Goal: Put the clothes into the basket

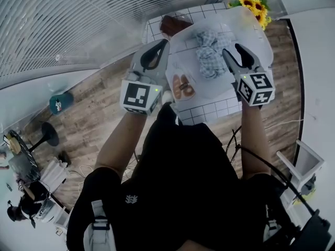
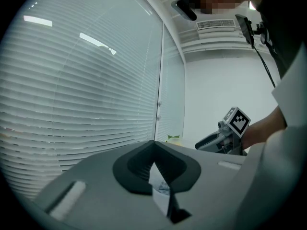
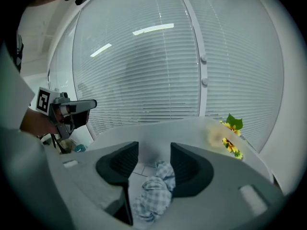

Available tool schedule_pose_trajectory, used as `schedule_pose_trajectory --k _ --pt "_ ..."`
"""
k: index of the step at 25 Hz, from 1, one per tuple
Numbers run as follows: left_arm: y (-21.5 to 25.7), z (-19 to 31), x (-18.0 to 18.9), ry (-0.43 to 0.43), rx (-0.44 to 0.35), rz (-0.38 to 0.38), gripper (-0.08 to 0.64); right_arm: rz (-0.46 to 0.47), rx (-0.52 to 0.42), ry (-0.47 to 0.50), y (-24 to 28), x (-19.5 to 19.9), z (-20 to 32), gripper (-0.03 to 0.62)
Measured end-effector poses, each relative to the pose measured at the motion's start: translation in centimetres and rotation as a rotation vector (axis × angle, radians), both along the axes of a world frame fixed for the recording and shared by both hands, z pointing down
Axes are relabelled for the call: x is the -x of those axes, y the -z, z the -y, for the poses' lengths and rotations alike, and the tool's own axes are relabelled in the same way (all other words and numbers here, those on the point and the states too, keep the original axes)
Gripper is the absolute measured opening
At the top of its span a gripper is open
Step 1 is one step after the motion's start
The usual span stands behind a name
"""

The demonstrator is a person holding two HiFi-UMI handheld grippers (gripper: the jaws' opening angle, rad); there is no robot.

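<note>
A blue-and-white checked cloth [image 1: 210, 54] lies bunched in a pale translucent basket [image 1: 238, 22] on a white tiled table [image 1: 209, 111]. My right gripper [image 1: 232, 48] hovers at the cloth's right side. In the right gripper view its jaws stand apart [image 3: 154, 147] and the cloth [image 3: 153, 193] lies below, in the gap between them; the pads do not press on it. My left gripper [image 1: 163, 43] is held over the basket's left edge. Its jaws meet at the tips [image 2: 154, 145] with nothing held. The right gripper [image 2: 225, 133] shows beyond it.
Sunflowers [image 1: 251, 5] stand at the table's far right corner, also visible as sunflowers [image 3: 229, 138] in the right gripper view. A dark brown thing [image 1: 175, 24] lies at the far left of the table. A pair of brown ovals [image 1: 183, 86] sits near the basket's front left. Window blinds run along the left.
</note>
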State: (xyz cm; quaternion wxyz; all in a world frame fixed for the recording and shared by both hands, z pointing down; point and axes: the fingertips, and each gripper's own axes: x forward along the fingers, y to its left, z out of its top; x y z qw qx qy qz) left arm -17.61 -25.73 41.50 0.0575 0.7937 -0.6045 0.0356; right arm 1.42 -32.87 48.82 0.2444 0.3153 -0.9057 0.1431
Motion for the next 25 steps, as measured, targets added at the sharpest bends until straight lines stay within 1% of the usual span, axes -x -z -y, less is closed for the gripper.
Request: schedule_pose_trajectory --k 10,16,20,25 --pt "2.2 -0.6 -1.5 -0.022 -0.032 0.005 0.008 0.038 -0.03 -0.031 2.1 -1.4 -0.6 0.206" --pt "4.2 -0.6 -2.3 -0.039 -0.066 0.017 0.007 0.095 -0.088 -0.057 4.5 -2.5 -0.8 0.206" --pt "5.3 -1.0 -3.0 -0.049 -0.071 0.013 0.008 0.127 -0.129 -0.076 6.2 -3.6 -1.5 0.202" --pt "6.6 -1.6 -3.8 -0.058 -0.088 0.02 0.008 0.172 -0.191 -0.109 8.2 -5.7 -2.4 0.182"
